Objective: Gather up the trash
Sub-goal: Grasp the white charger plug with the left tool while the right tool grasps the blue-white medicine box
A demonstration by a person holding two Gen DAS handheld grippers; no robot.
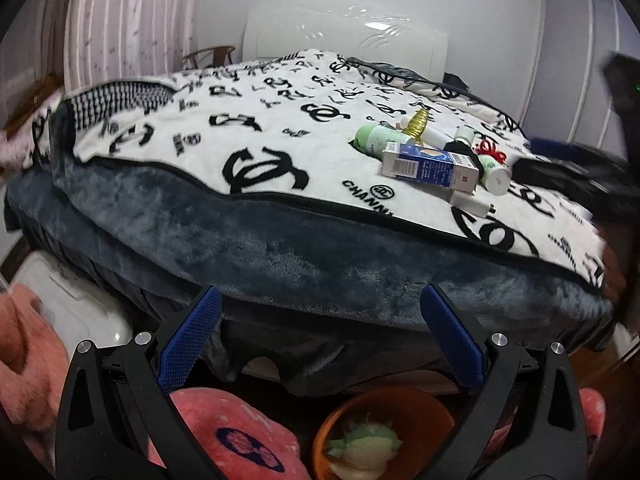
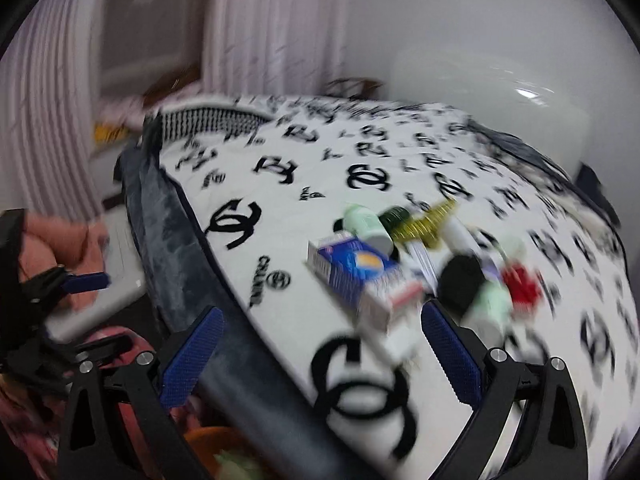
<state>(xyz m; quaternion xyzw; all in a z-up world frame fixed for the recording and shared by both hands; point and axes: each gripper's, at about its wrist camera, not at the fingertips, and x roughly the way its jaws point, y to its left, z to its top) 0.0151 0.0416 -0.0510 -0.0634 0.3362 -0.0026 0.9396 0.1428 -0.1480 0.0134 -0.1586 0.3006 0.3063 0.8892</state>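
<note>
Bed [image 1: 256,128], logo blanket: blue-white box [image 1: 430,166], green bottles [image 1: 374,138], gold spool [image 1: 418,124] clustered right. Orange bin [image 1: 420,412] near. Left tool [image 1: 320,344], right tool [image 2: 322,356]: both wide, empty.

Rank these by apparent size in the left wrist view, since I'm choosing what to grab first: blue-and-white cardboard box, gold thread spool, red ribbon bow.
1. Blue-and-white cardboard box, clearly largest.
2. Gold thread spool and red ribbon bow look much alike; the bow is partly hidden, so I won't rank them.
</note>
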